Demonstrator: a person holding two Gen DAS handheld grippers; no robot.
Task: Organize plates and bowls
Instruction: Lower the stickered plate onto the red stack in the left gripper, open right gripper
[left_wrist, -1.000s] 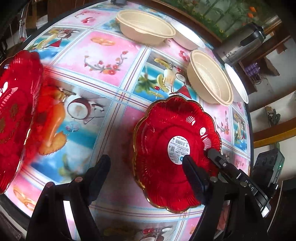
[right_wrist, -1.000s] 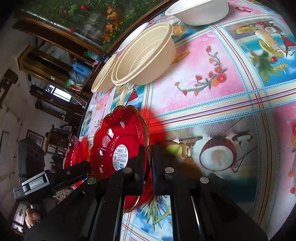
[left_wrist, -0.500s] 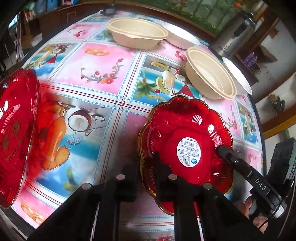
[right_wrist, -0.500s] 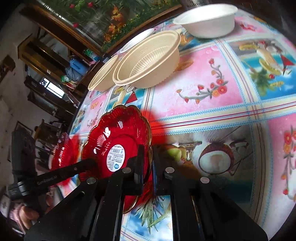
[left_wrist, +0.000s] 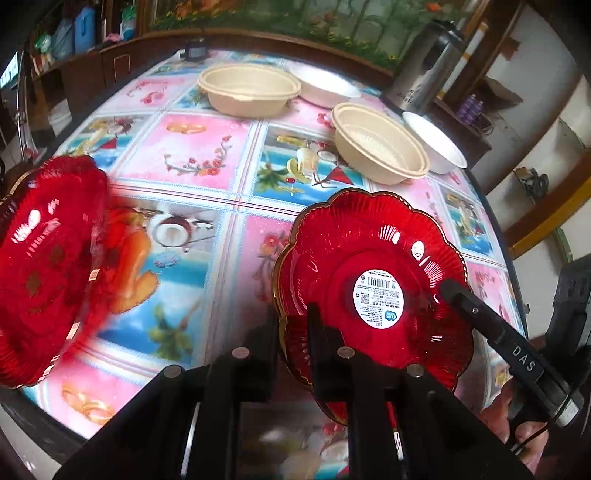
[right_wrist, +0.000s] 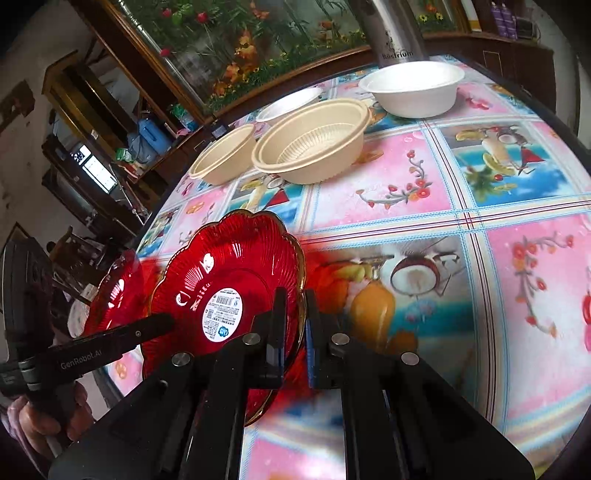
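A red scalloped plate with a white barcode label (left_wrist: 373, 280) is held tilted above the table; it also shows in the right wrist view (right_wrist: 225, 284). My left gripper (left_wrist: 293, 325) is shut on its near rim. My right gripper (right_wrist: 293, 317) is shut on its opposite rim. A second red plate (left_wrist: 44, 258) lies at the table's left edge and shows in the right wrist view (right_wrist: 118, 291) behind the held plate. Two beige bowls (left_wrist: 247, 88) (left_wrist: 380, 147) and two white bowls (left_wrist: 325, 86) (left_wrist: 436, 142) stand at the far side of the table.
The table carries a pink and blue patterned cloth (left_wrist: 192, 155) (right_wrist: 424, 184). A steel thermos (left_wrist: 424, 70) stands at the far right edge near the white bowl. Shelves and furniture surround the table beyond its rim.
My left gripper, open a second ago, has closed on the labelled plate's rim. The plate has been lifted and tilted, held by both grippers. The second red plate stayed at the left.
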